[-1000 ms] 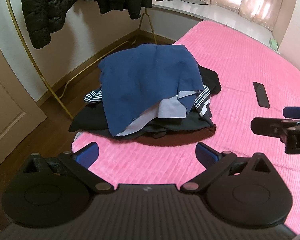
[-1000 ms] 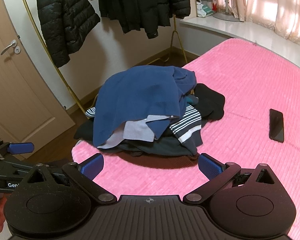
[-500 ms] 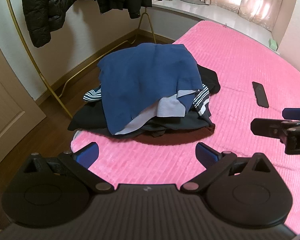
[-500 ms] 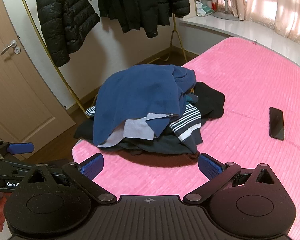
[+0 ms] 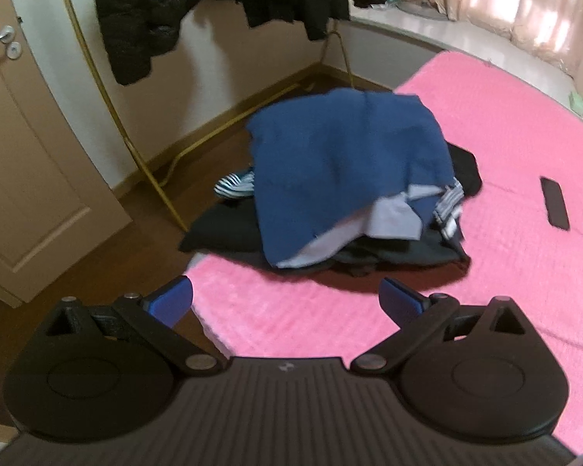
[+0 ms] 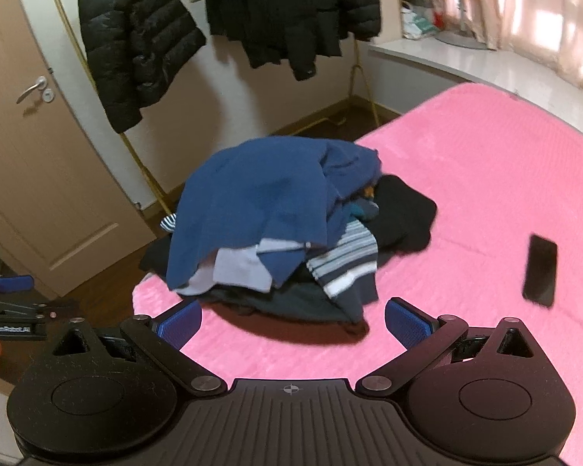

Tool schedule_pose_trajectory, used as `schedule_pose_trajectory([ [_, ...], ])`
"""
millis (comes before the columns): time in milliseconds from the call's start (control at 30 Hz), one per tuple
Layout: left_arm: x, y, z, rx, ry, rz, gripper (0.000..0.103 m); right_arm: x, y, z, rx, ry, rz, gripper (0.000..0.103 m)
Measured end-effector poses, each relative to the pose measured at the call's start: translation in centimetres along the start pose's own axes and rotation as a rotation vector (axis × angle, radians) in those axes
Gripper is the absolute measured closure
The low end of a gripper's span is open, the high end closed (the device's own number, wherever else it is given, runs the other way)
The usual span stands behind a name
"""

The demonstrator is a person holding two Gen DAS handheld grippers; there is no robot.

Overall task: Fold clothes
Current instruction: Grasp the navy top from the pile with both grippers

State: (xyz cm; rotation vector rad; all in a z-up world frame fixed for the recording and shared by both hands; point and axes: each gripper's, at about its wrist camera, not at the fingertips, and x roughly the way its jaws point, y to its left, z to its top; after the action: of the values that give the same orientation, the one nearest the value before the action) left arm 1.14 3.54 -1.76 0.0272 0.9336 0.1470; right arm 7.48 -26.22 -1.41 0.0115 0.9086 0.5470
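soft navy garment point(image 5: 346, 163) draped over a rumpled clothes heap on ribbed pink bedspread point(image 5: 505, 124), left gripper point(image 5: 285, 303) and right gripper point(image 6: 291, 320) both spread wide and empty, left view swung leftward since, door now showing

Your left gripper point(image 5: 285, 299) and right gripper point(image 6: 293, 320) match: black ribbed bodies, round discs, silver screws, blue-padded jaws. White "GenRobot.AI" lettering marks the left one's side.

Both wrist cams face clothes pile point(image 5: 349, 178) on bed corner; right cam further right.
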Motion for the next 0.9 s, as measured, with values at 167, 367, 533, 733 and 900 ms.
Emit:
schedule_pose_trajectory([
  [167,4.0,2.5,3.3,-0.002,0.012,-0.019,0.002,3.3,-0.3,3.4,-0.021,-0.008,0.051,0.000],
  [367,14.2,5.6,9.3,0.021,0.052,-0.125,0.002,10.6,0.1,7.4,-0.069,0.064,0.045,0.000],
  [533,23.3,6.7,12.3,0.075,0.108,-0.228,0.004,18.4,0.5,11.0,-0.100,0.101,0.036,0.000],
  [733,30.4,7.3,12.0,0.070,0.165,-0.381,0.008,26.7,0.1,13.1,-0.147,0.160,-0.035,0.001],
  [900,31.9,7.1,11.7,0.062,0.185,-0.488,0.035,29.0,-0.1,13.0,-0.165,0.202,-0.057,0.046],
])
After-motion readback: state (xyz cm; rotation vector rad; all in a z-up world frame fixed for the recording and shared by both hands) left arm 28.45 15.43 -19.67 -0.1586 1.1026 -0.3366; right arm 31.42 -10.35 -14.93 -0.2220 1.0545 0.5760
